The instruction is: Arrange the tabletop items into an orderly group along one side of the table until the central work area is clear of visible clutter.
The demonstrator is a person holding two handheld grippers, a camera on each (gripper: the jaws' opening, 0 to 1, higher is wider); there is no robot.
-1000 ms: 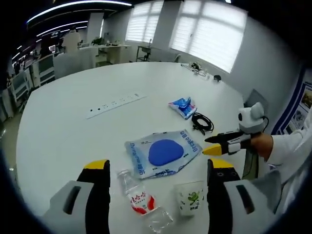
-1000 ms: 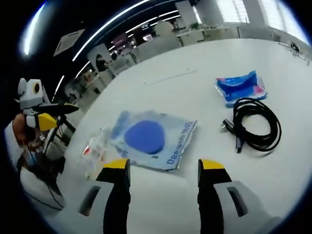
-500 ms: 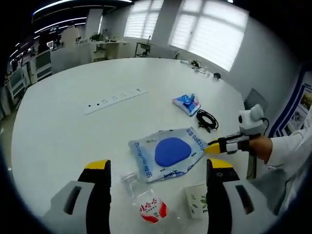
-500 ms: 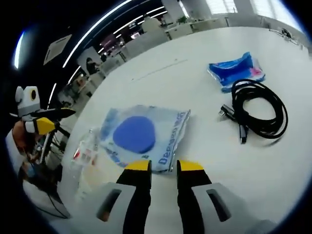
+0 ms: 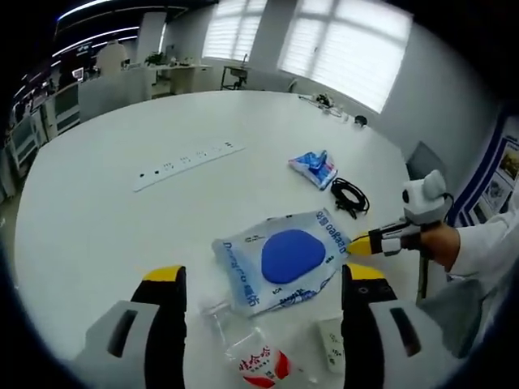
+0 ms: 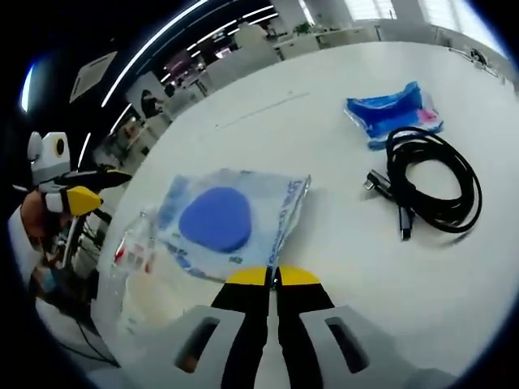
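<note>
Now my right gripper (image 6: 272,278) is clenched on the near edge of the clear pouch (image 6: 229,223); my left gripper (image 5: 258,279) hangs released above it.

Far table (image 5: 122,130) half bare; cable (image 6: 434,190), bottle (image 6: 130,251) flank clear bag (image 6: 231,223).
</note>
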